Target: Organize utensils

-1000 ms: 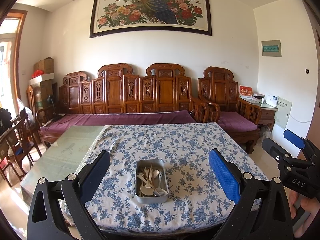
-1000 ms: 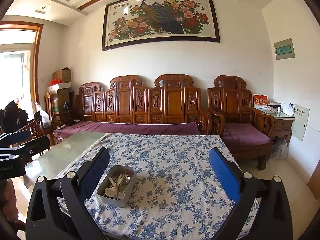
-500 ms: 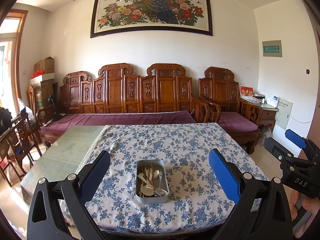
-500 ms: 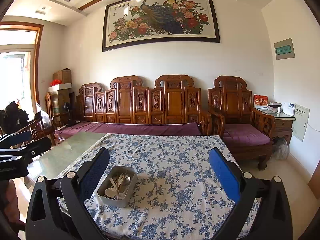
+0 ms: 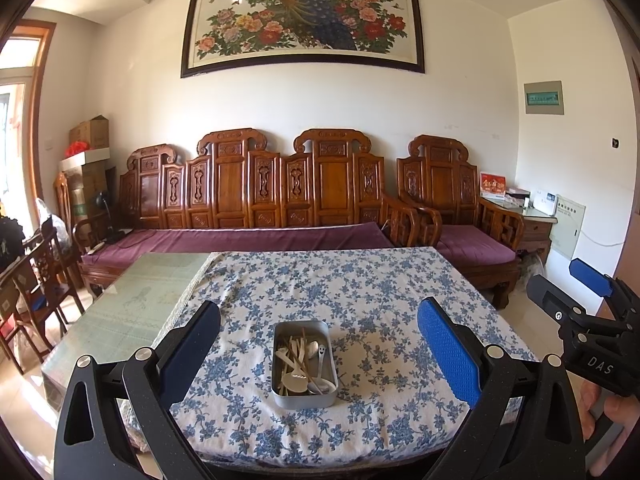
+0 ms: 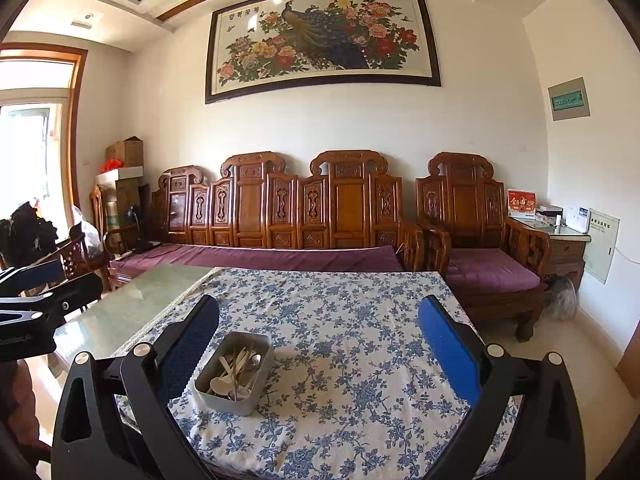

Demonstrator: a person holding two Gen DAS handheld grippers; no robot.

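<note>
Left gripper point(image 5: 318, 344) spread wide, empty, hovering above the near edge of the table point(image 5: 132, 304) — right gripper point(image 6: 318, 346) likewise wide and empty, off toward the near right corner. Between the left fingers, well beyond them: a grey metal tin point(image 5: 303, 364) on the blue floral tablecloth point(image 5: 360, 292), near the table's front edge, holding jumbled white spoons point(image 5: 294, 380) and chopsticks point(image 5: 305, 356). Behind the far edge, a carved wooden bench point(image 5: 256, 184) under a peacock painting point(image 5: 304, 20).
</note>
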